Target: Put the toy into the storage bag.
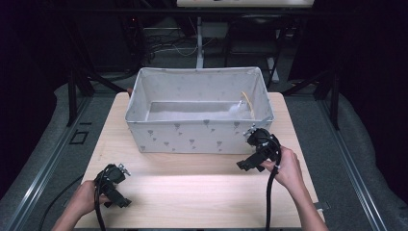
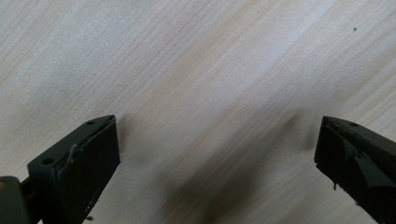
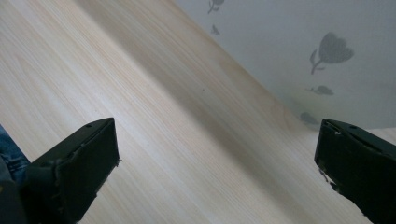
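Hands come in from the bottom of the high view, and each one holds a black gripper. The left gripper [image 1: 117, 188] sits low over the near left part of the wooden table [image 1: 192, 185], well apart from the box. The right gripper [image 1: 250, 156] is farther up on the right side, just beside the front right corner of the fabric box [image 1: 192, 134]. The box is pale grey with small heart shapes on it. It stands on the far half of the table with its top open. Inside, near the right wall, lies something thin and tan [image 1: 247, 100], too small to name. A black cable [image 1: 268, 197] hangs down from the right gripper along the arm.

From the left gripper view, the two black jaws stand wide apart with nothing between them. Bare light wood [image 2: 210, 84] is under them, with a soft shadow on it.

From the right gripper view, the jaws are also spread wide and hold nothing. Wood [image 3: 140, 102] runs below them, and the grey box wall [image 3: 289, 42] with its heart prints rises in the top right, near the right jaw. A bit of blue cloth [image 3: 9, 156] peeks in at the left edge.
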Available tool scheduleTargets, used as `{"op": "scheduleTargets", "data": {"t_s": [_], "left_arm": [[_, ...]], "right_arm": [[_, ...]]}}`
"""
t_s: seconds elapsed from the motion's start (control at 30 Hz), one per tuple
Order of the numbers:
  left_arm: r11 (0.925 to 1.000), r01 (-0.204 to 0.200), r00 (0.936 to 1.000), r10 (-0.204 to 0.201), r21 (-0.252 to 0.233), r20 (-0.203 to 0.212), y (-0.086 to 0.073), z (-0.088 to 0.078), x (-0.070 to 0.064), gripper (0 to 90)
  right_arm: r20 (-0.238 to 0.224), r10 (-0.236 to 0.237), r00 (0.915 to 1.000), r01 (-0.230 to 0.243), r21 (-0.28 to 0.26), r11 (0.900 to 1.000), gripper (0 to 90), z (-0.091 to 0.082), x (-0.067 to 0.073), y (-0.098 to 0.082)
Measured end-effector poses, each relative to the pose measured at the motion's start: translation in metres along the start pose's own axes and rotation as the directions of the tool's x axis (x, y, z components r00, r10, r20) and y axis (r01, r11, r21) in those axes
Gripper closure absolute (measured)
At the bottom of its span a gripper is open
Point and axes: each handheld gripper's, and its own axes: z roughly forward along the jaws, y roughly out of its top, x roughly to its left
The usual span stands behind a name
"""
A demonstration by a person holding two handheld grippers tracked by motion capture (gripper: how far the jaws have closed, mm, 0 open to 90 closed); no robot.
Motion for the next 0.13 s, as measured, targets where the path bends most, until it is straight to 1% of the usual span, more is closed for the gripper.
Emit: {"op": "scheduleTargets", "data": {"t_s": [0.1,0.13], "left_arm": [[1.0000,0.006,1.0000,-0.006,0.002,0.005,0.001,0.001,0.002,0.2],[1.0000,0.007,1.0000,-0.007,0.004,0.006,0.001,0.001,0.002,0.2]], "right_arm": [[-0.009,0.026,0.9996,-0.026,-0.023,0.999,0.0,0.005,0.002,-0.011],[-0.006,0.025,0.9997,-0.025,-0.020,0.999,0.0,0.007,0.003,-0.015]]}}
